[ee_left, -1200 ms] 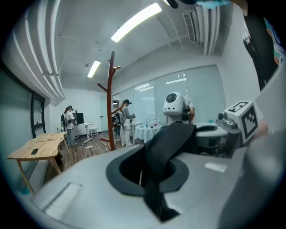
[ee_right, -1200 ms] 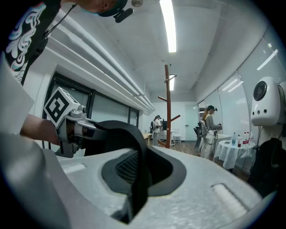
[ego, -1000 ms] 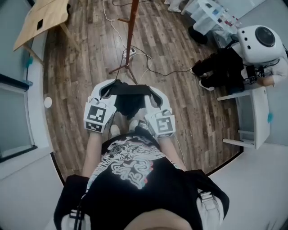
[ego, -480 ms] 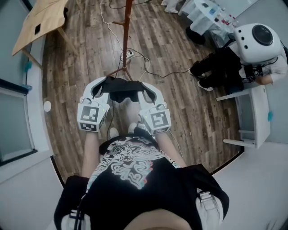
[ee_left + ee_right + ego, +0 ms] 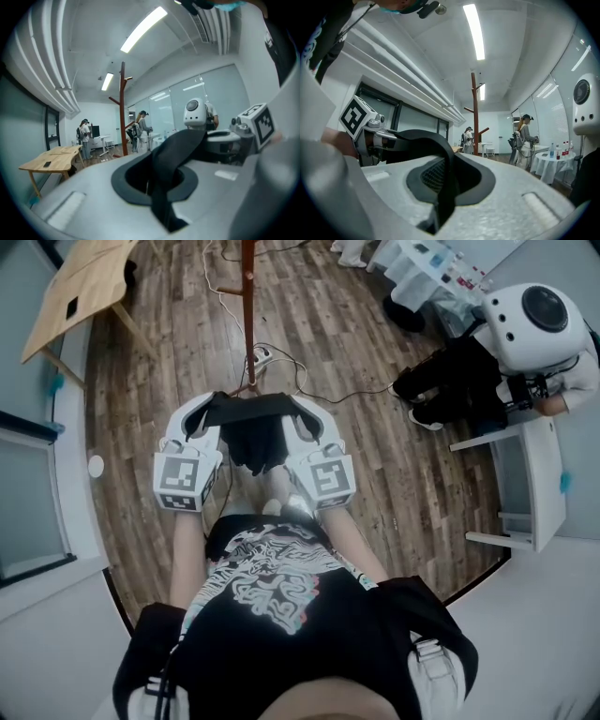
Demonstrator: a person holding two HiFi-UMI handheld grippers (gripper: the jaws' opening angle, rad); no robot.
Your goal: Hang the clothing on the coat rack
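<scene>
a room with a brown wooden floor (image 5: 375,456), a wooden desk (image 5: 80,287) at the far left and a white round machine (image 5: 530,320) at the right. the brown coat rack (image 5: 247,296) stands straight up ahead of the person, apart from both grippers. the black clothing (image 5: 253,423) is held up in the air in front of it. its top edge runs side to side, pulled flat between the two grippers, and the rest hangs down toward the floor. the left gripper (image 5: 214,409) is pinched tight on the left end of the cloth. the right gripper (image 5: 300,411) is pinched tight on the right end.
</scene>
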